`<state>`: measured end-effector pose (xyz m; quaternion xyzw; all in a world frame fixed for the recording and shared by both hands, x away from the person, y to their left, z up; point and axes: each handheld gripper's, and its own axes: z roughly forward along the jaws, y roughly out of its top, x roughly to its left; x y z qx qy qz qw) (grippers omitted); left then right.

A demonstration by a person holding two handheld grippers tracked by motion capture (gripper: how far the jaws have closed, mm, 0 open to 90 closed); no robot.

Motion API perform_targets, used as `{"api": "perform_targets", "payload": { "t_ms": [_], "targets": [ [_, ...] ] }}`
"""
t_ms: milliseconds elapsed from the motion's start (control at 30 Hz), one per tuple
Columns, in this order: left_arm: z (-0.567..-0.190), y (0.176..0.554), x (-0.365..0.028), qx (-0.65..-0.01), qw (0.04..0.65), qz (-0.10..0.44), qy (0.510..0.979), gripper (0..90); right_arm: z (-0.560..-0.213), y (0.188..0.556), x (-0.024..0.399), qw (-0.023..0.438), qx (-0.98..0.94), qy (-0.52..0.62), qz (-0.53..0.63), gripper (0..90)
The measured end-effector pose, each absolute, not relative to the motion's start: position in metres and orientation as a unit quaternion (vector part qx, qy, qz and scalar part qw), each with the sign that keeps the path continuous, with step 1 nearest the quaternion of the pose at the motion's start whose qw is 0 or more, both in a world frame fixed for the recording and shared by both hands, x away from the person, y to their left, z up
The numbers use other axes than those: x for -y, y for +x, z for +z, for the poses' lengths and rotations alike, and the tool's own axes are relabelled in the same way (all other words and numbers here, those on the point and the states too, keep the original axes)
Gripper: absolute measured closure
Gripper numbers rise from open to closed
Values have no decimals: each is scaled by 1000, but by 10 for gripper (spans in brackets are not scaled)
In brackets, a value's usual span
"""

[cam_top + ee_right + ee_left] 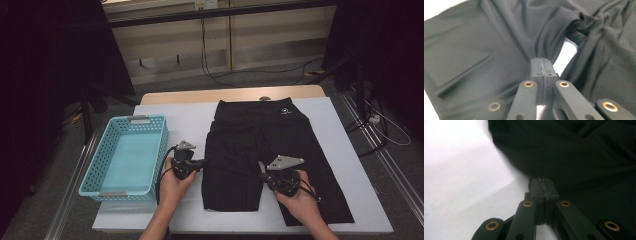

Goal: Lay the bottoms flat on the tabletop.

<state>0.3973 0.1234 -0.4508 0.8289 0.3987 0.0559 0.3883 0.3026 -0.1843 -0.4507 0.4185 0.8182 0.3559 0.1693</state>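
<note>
Shorts: black shorts (260, 150) lie flat on the white surface (190, 120), right of its middle, waistband toward the far edge and the two legs toward the near edge; a small pale logo sits near the waistband.
Left leg: its hem lies close to the near edge; its outer side faces the basket.
Right leg: it runs toward the near right corner, with a strip of white surface showing between the two legs.
Left gripper: the left gripper (202, 162) sits at the outer side of the left leg, about midway along it, held by the person's left hand (172, 187).
Left jaws: pressed together; in the left gripper view the tips (544, 185) meet right at the edge of the black cloth, and whether cloth is pinched between them cannot be told.
Right gripper: the right gripper (263, 176) sits at the inner edge of the legs, near the crotch, held by the right hand (300, 197).
Right jaws: together, tips (541, 65) nipping a gathered fold of the black cloth, which puckers toward them.
Basket: a light blue plastic basket (100, 165) stands at the left edge of the surface, apart from the shorts.
Table: a wooden edge (200, 95) shows beyond the far edge of the white surface.
</note>
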Motion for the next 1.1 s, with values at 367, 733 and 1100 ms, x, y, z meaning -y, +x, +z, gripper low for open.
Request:
{"api": "perform_targets", "payload": {
  "t_ms": [367,733,1100],
  "targets": [
    [-450,397,-124,-386,395,80,830,400,-445,300,184,186,-814,413,364,595],
    [-446,396,-132,-379,393,85,834,221,-441,290,155,163,-836,345,395,352],
    [-441,395,-129,-373,389,96,837,197,-450,277,125,102,-867,280,400,523]
  ]
}}
